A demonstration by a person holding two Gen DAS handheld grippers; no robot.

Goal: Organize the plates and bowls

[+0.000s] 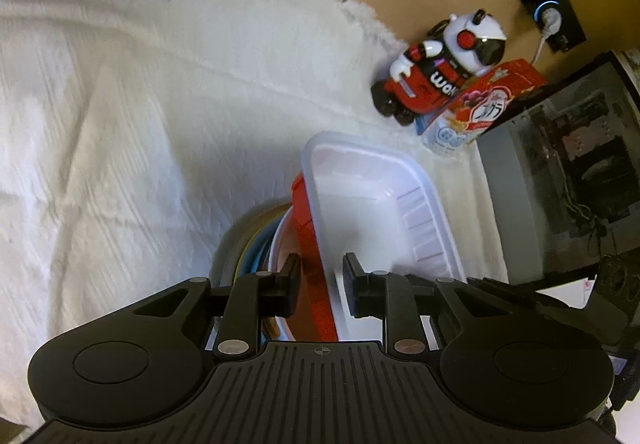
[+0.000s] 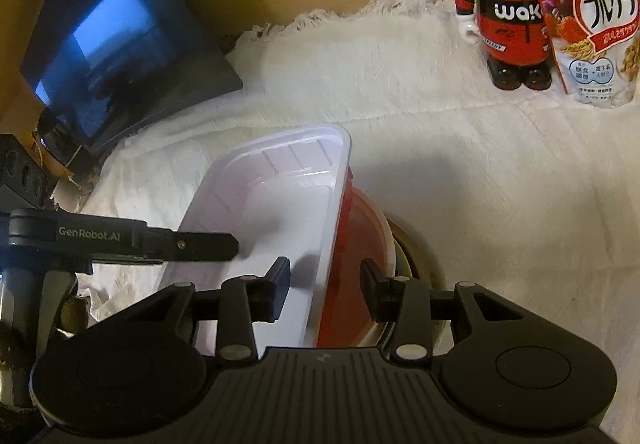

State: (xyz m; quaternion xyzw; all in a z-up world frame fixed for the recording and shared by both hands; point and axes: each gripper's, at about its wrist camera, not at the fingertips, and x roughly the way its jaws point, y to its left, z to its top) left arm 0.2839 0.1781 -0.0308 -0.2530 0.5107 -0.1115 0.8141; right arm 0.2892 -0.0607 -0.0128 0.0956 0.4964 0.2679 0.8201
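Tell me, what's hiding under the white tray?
Under the tilted white tray sits a red container, and below it a stack of round dishes whose white, blue and yellowish rims peek out. The tray covers their insides, so how many there are stays hidden.

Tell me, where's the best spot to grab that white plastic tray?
Probably the white tray's thin raised rim along a long side, one gripper finger inside, one outside. It sits tilted on the red container and stacked bowls, so that upper edge is exposed.

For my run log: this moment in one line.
left gripper clamps tray rim | right gripper straddles rim, grip unclear | tray tilted over bowls
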